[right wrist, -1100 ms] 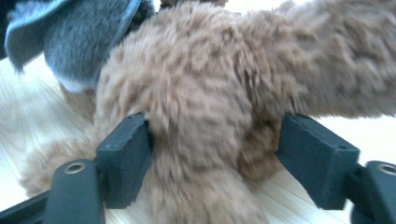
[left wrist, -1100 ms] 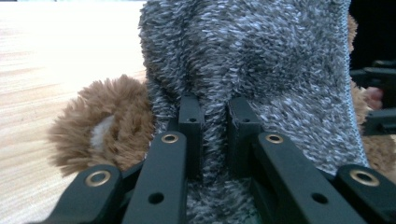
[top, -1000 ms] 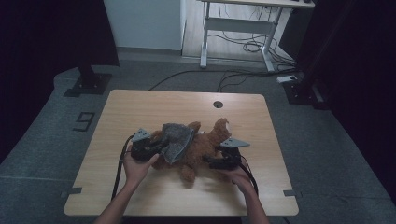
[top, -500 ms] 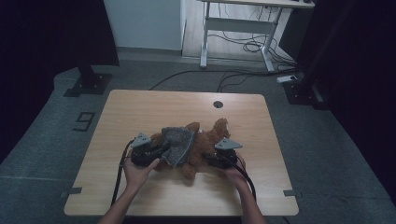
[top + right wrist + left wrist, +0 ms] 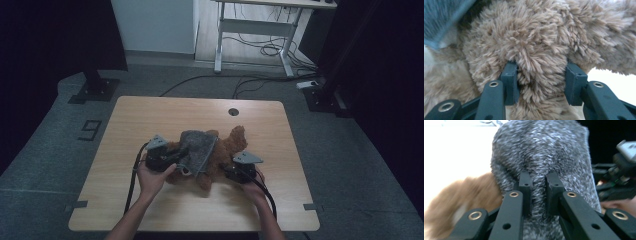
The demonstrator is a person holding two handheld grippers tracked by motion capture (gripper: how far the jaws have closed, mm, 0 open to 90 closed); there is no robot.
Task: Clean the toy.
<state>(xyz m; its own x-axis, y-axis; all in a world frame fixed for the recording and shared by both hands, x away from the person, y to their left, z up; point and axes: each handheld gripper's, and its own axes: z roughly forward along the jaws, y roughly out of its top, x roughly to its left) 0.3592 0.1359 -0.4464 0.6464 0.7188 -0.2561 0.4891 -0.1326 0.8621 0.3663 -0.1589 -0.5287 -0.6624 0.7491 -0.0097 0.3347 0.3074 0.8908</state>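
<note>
Teddy bear (image 5: 227, 152) lying near tabletop (image 5: 150, 112) middle, toward front edge; left hand-held gripper (image 5: 181, 152) pinching grey cloth (image 5: 198, 150) draped over it, right hand-held gripper (image 5: 223, 171) just closing, clamped on its furry limb.

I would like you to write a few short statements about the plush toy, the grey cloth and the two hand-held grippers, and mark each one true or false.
1. The left hand-held gripper pinches the grey cloth. True.
2. The right hand-held gripper grips the grey cloth. False: its jaws, which have just been closing, press on a limb of the brown plush toy.
3. The grey cloth lies over the plush toy. True.
4. The plush toy sits on the floor. False: it lies on the wooden table.
5. The table has a round hole near its far edge. True.
</note>
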